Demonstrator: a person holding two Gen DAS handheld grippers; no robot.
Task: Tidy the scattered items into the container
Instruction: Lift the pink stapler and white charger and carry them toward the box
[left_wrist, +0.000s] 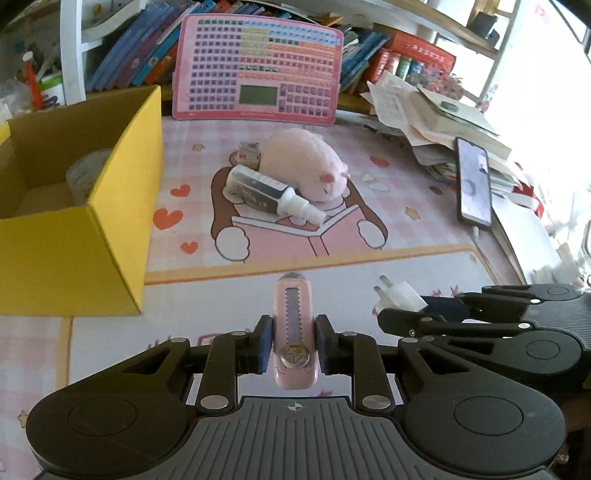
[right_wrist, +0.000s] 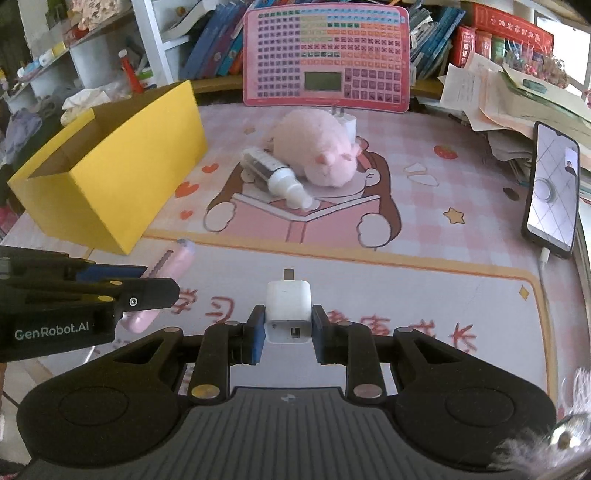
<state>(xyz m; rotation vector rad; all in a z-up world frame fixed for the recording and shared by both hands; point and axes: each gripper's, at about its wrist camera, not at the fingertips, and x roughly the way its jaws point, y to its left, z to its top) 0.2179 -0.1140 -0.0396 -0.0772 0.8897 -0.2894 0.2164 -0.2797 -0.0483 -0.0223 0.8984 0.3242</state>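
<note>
My left gripper (left_wrist: 293, 343) is shut on a pink utility knife (left_wrist: 293, 325), held above the pink desk mat, right of the yellow box (left_wrist: 74, 251). My right gripper (right_wrist: 288, 328) is shut on a white plug adapter (right_wrist: 288, 308), also lifted over the mat. Each gripper shows in the other's view: the right gripper (left_wrist: 406, 314) with the plug adapter (left_wrist: 397, 295), the pink knife (right_wrist: 173, 264) at the left. A pink plush toy (left_wrist: 306, 166), a white spray bottle (left_wrist: 273, 192) and a small cube (left_wrist: 247, 155) lie mid-mat. A second white plug (right_wrist: 347, 120) sits behind the plush toy (right_wrist: 317, 147).
The yellow box (right_wrist: 110, 177) stands open at the left with a roll of tape (left_wrist: 86, 173) inside. A pink keyboard toy (left_wrist: 258, 66) leans against books at the back. A phone (right_wrist: 554, 192) and stacked papers (left_wrist: 436, 114) lie at the right.
</note>
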